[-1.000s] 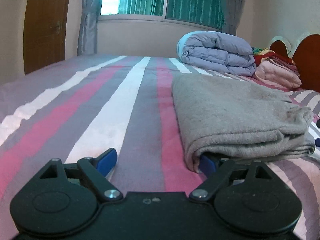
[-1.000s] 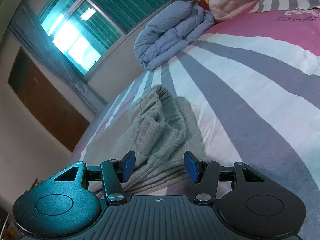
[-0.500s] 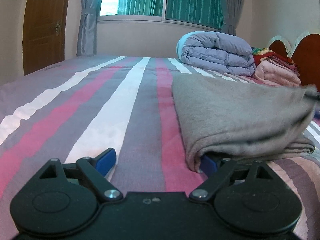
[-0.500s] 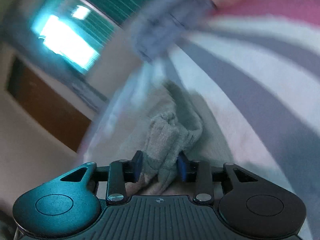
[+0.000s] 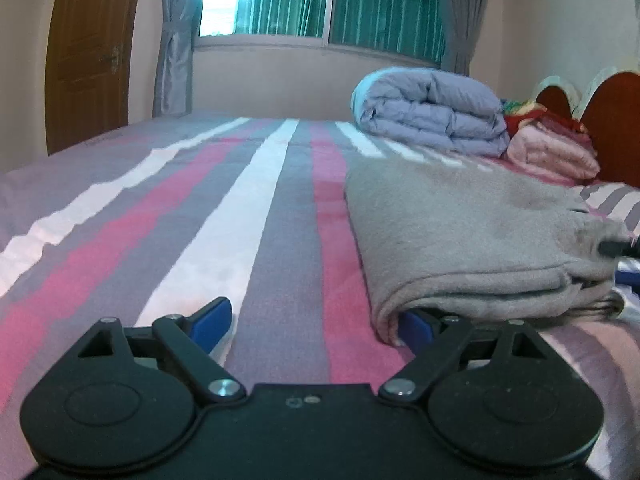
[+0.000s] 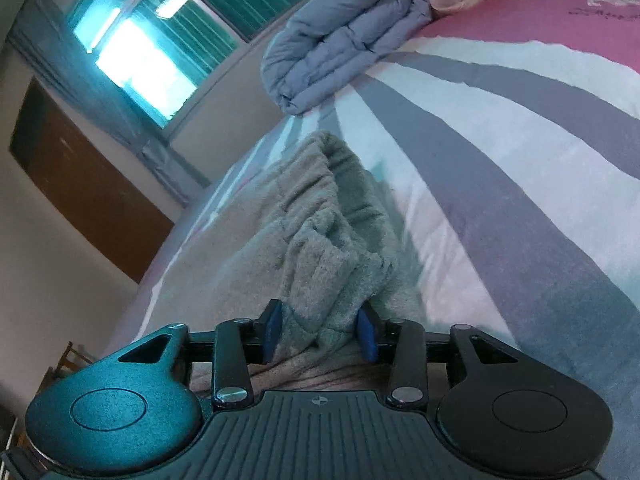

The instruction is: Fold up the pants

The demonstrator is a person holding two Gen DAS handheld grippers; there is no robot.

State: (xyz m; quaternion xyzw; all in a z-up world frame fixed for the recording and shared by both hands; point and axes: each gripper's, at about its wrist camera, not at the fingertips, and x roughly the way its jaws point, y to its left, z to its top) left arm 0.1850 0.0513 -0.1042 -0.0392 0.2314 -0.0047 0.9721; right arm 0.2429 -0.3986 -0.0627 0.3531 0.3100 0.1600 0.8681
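Grey pants [image 5: 472, 236] lie folded on bed, long axis toward 12. R claw [image 6: 320, 330] nearer: jaws opening, waistband bunch btwn pads. L claw [image 5: 312, 320] spread wide, pants' corner at 3 o'clock.

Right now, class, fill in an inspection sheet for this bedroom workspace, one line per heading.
Surface: striped bedsheet, pink, grey and white.
Job's things: grey pants, folded in layers on the sheet.
Clutter: folded blue duvet; pink blanket beside it.
Grippers: left gripper open, one finger under the pants' edge; right gripper with bunched pants between its pads, jaws opening.
Cables: nothing seen.
Surroundings: window, curtains, wooden door, headboard.
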